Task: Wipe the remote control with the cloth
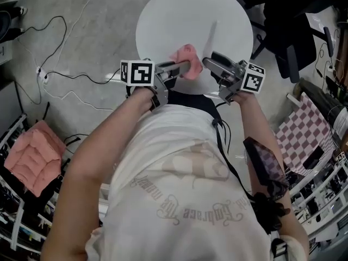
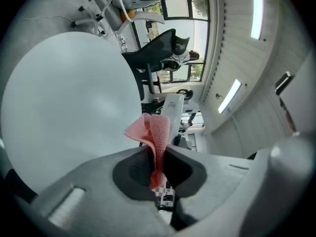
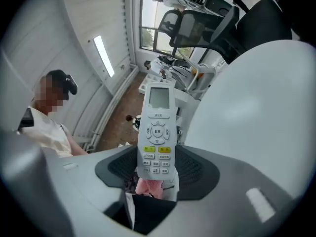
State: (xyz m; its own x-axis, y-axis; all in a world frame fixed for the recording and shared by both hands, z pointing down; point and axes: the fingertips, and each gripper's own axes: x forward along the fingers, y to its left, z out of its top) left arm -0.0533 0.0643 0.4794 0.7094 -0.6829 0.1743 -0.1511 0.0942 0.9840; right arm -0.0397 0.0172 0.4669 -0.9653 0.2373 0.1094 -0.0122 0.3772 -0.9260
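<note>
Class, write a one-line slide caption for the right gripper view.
Right tool grips a white remote control by its lower end, buttons facing the camera, round white table behind.

Round table (image 1: 179, 15) open beyond left gripper (image 1: 184, 67) and right gripper (image 1: 210, 63). Black chairs (image 1: 296, 31) crowd its right rim; cables (image 1: 65, 76) cross floor (image 1: 81, 10) at left.

Head view looks steeply down; both gripper views closely share the table (image 1: 179, 15).

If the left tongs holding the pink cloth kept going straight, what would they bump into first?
Probably the remote control in the right tongs: it shows just beyond the cloth, though depth is unclear.
</note>
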